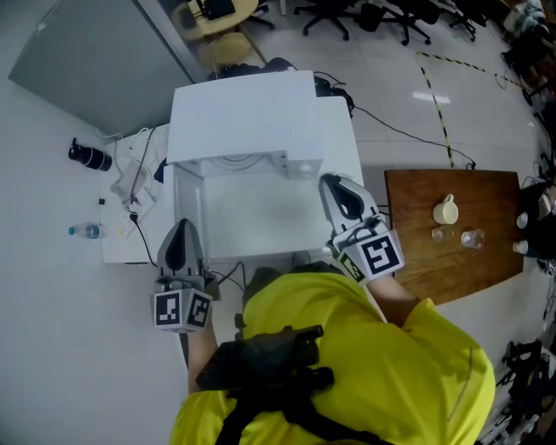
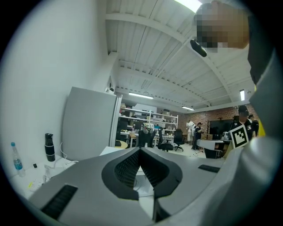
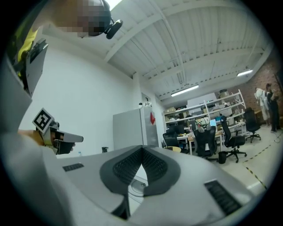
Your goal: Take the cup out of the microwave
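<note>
Seen from above in the head view, the white microwave (image 1: 243,113) stands on a white table (image 1: 117,248); its inside is hidden. A cream cup (image 1: 446,210) stands on the wooden table (image 1: 417,261) to the right, well away from both grippers. My left gripper (image 1: 183,226) hovers at the microwave's front left corner, and its jaws (image 2: 140,151) are shut with nothing between them. My right gripper (image 1: 329,181) is at the front right corner, also shut and empty (image 3: 142,151). Both point about level toward the room.
A black bottle (image 1: 89,156), a small water bottle (image 1: 87,230) and loose cables (image 1: 135,174) lie on the white table's left part. A clear glass (image 1: 472,238) sits near the cup. A grey cabinet (image 2: 90,123) stands ahead; office chairs (image 1: 382,16) stand beyond.
</note>
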`<state>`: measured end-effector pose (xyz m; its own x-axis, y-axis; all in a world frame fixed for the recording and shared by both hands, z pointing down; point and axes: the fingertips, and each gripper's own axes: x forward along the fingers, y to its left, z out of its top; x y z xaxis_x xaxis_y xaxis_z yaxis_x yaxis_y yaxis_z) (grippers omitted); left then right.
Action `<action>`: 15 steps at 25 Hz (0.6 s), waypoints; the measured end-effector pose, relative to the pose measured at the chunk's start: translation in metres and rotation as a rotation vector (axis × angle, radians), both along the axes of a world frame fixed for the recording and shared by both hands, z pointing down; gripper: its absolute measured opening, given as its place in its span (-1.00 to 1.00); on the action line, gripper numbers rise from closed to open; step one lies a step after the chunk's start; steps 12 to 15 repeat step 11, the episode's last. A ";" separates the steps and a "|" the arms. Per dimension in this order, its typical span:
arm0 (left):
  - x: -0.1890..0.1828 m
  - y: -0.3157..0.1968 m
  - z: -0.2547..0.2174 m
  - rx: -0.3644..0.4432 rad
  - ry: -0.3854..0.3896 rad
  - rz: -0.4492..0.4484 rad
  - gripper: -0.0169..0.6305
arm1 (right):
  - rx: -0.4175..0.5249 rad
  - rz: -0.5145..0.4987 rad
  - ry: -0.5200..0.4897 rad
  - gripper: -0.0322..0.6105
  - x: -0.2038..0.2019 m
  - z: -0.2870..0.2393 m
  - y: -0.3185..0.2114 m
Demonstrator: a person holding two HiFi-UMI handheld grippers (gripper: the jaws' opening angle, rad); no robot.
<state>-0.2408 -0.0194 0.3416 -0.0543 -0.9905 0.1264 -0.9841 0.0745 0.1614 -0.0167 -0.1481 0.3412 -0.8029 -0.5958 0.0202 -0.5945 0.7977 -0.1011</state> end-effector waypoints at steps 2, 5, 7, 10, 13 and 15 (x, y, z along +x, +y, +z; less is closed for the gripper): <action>0.000 0.001 0.002 -0.005 0.004 -0.005 -0.97 | -0.007 -0.002 0.004 -0.89 0.001 0.002 0.000; 0.002 0.002 0.005 -0.014 0.005 -0.003 -0.97 | -0.012 -0.008 0.004 -0.89 0.001 0.004 0.002; 0.003 0.002 0.005 -0.015 0.004 0.000 -0.97 | -0.016 -0.015 0.004 -0.89 -0.002 0.005 0.005; 0.003 0.002 0.007 -0.018 0.002 0.001 -0.97 | -0.020 -0.022 0.010 -0.89 -0.006 0.008 0.008; 0.002 0.001 0.007 -0.020 0.001 0.002 -0.97 | -0.021 -0.024 0.013 -0.89 -0.007 0.009 0.009; 0.002 0.001 0.007 -0.020 0.001 0.002 -0.97 | -0.021 -0.024 0.013 -0.89 -0.007 0.009 0.009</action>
